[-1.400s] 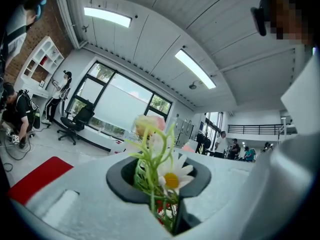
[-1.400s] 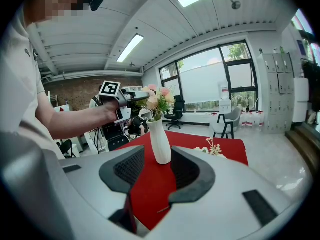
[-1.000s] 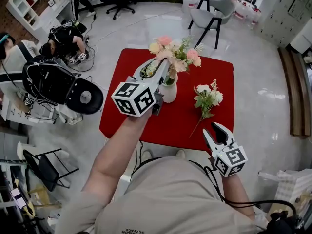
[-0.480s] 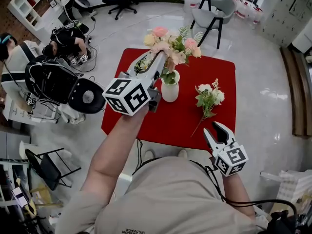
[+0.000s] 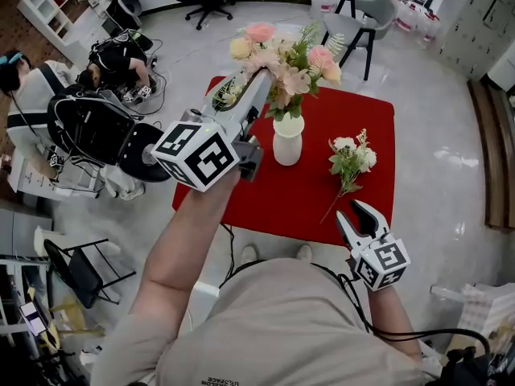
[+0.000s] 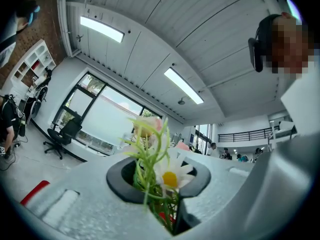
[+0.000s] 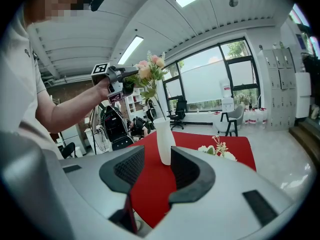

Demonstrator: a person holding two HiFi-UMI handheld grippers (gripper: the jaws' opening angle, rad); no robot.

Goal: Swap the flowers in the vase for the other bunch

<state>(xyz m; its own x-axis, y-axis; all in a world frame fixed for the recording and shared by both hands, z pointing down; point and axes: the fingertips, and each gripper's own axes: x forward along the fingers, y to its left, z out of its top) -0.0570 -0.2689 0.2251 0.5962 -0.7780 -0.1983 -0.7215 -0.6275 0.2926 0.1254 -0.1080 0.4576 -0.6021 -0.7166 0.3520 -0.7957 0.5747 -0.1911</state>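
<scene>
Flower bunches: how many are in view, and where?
2. The pink bunch is gripped by the left gripper, above the white vase; the white bunch lies on the red table, right of the vase.

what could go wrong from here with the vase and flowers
1. The pink bunch has its stems down in the white vase while the left gripper grips them. The right gripper is open, away from the vase, so dragging stems might tip it.
2. A tipped vase could land on the white bunch lying beside it.
</scene>
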